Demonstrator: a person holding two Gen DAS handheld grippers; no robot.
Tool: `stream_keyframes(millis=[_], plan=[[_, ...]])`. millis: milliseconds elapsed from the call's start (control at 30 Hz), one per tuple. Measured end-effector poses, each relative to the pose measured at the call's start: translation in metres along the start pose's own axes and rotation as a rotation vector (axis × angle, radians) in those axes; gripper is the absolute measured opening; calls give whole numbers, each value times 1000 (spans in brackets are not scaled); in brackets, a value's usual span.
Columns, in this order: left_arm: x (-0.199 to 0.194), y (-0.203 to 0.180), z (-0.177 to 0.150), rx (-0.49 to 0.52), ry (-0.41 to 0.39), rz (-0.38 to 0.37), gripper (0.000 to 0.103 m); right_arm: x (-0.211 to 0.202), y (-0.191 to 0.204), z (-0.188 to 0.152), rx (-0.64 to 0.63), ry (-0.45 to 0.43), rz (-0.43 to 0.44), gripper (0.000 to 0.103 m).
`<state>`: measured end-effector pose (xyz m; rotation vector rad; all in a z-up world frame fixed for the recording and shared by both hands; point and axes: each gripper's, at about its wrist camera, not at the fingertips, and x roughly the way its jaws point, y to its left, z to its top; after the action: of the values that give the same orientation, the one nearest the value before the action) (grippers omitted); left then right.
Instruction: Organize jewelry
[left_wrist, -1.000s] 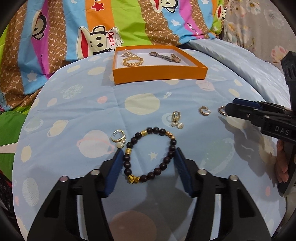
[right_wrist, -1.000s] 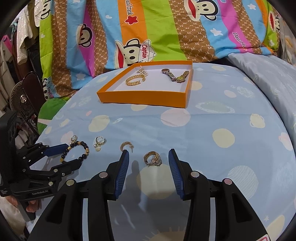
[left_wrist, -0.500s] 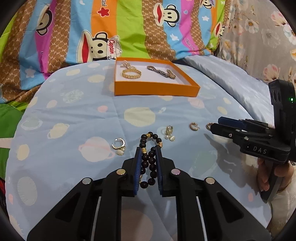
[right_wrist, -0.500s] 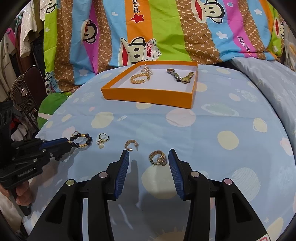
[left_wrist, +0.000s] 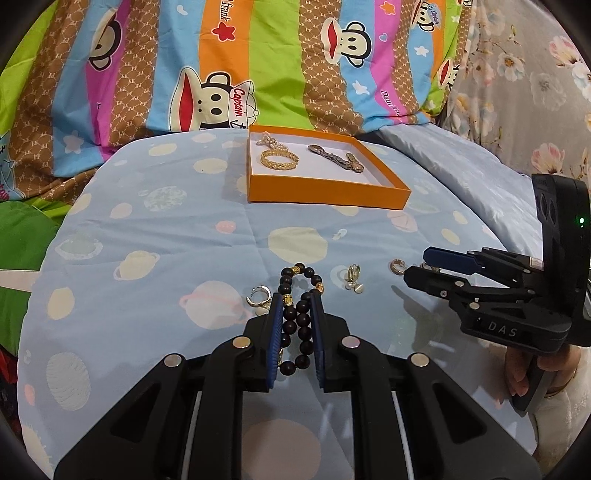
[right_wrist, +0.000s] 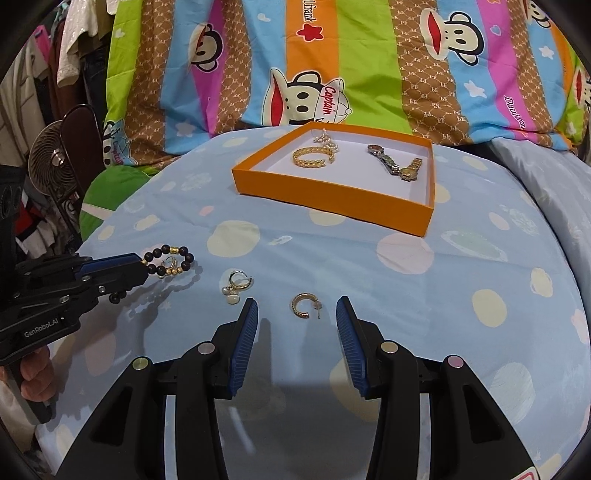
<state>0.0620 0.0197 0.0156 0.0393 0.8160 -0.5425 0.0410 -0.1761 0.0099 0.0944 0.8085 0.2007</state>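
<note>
A dark bead bracelet with gold beads (left_wrist: 295, 321) is pinched between the blue pads of my left gripper (left_wrist: 295, 301), which is shut on it. Its loop sticks out past the tips (right_wrist: 173, 254) and casts a shadow on the sheet. My right gripper (right_wrist: 297, 302) stands open, with a gold hoop earring (right_wrist: 304, 304) on the sheet just ahead of its tips. In the left wrist view the right gripper (left_wrist: 415, 266) comes in from the right. The orange box (left_wrist: 325, 192) at the back holds a gold bangle (left_wrist: 279, 160), a watch (left_wrist: 336, 158) and a pearl piece.
A pearl drop earring (left_wrist: 352, 280) and a silver hoop earring (left_wrist: 258, 297) lie on the blue planet-print sheet near the bracelet. A striped cartoon quilt rises behind the box. A small fan (right_wrist: 48, 166) and hanging clothes stand off the left edge.
My left gripper has closed on the bead bracelet, squeezing it into a narrow loop, and raised it slightly. My right gripper has shifted left from the gold ring to the hoop earring.
</note>
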Motion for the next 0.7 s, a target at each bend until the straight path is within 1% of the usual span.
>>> stream_keyframes(millis=[167, 233, 367, 400, 433, 467, 533, 700], plan=[[1, -1, -1, 7, 7, -4, 14, -9, -20, -7, 84, -21, -33, 44], [1, -1, -1, 8, 10, -6, 14, -6, -24, -6, 99, -6, -39, 44], [2, -1, -1, 14, 12, -7, 14, 7, -23, -3, 89, 38, -21, 43], [3, -2, -1, 16, 13, -8, 14, 8, -24, -3, 88, 42, -22, 41], [3, -2, -1, 17, 13, -7, 14, 9, -24, -2, 90, 46, -22, 35], [3, -3, -1, 18, 14, -7, 14, 11, -24, -2, 93, 51, -18, 24], [3, -3, -2, 17, 14, -6, 14, 11, -26, -3, 102, 54, -14, 17], [4, -3, -2, 18, 18, -7, 14, 10, -23, -4, 93, 42, -13, 17]])
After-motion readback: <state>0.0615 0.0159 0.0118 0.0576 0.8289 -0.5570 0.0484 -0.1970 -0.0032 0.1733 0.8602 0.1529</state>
